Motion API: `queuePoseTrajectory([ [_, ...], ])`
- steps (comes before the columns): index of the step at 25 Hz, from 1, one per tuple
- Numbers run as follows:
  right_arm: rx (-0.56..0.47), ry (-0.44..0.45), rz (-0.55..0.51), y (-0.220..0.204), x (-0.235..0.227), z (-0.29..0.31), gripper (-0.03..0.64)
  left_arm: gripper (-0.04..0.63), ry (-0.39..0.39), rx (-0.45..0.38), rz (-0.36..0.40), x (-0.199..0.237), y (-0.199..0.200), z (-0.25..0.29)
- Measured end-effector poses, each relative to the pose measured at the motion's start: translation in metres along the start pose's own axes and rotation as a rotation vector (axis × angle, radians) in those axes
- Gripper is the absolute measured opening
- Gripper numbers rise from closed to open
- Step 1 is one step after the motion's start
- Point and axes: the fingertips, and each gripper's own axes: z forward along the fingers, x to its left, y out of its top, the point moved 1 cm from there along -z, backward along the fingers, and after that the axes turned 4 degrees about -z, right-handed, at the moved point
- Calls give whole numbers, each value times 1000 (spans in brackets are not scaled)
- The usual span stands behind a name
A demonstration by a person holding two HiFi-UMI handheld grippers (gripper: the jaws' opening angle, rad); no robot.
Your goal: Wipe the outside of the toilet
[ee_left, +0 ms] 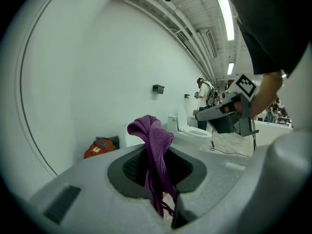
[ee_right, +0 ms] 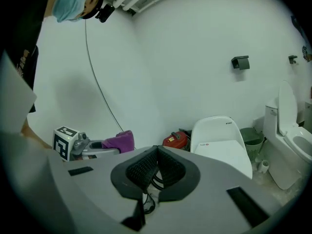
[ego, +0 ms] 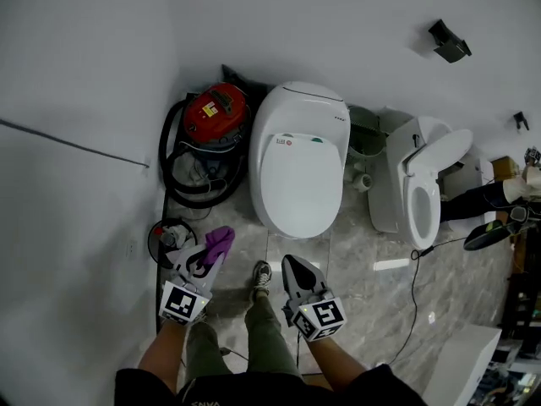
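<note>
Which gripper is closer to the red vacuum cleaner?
Left. The left gripper, shut on the purple cloth, is right in front of the red vacuum cleaner. The right gripper is farther over, in front of the closed white toilet.

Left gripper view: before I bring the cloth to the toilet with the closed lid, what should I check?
1. Grip on purple cloth: ok, the left gripper has its jaws closed on it.
2. The right gripper is free: ok, jaws together with nothing between them.
3. Lid of the toilet is down: ok.
4. Cloth is in contact with the toilet: not ok, they are apart.
5. Access to the side by the red vacuum: not ok, the vacuum stands close beside it.
6. Cloth is damp: cannot tell.
</note>
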Motion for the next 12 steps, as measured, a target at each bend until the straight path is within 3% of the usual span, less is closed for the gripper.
queuePoseTrajectory([
  [12,69,30,4,-129,-22,79,-2,67,-63,7,21,32,-128,92],
])
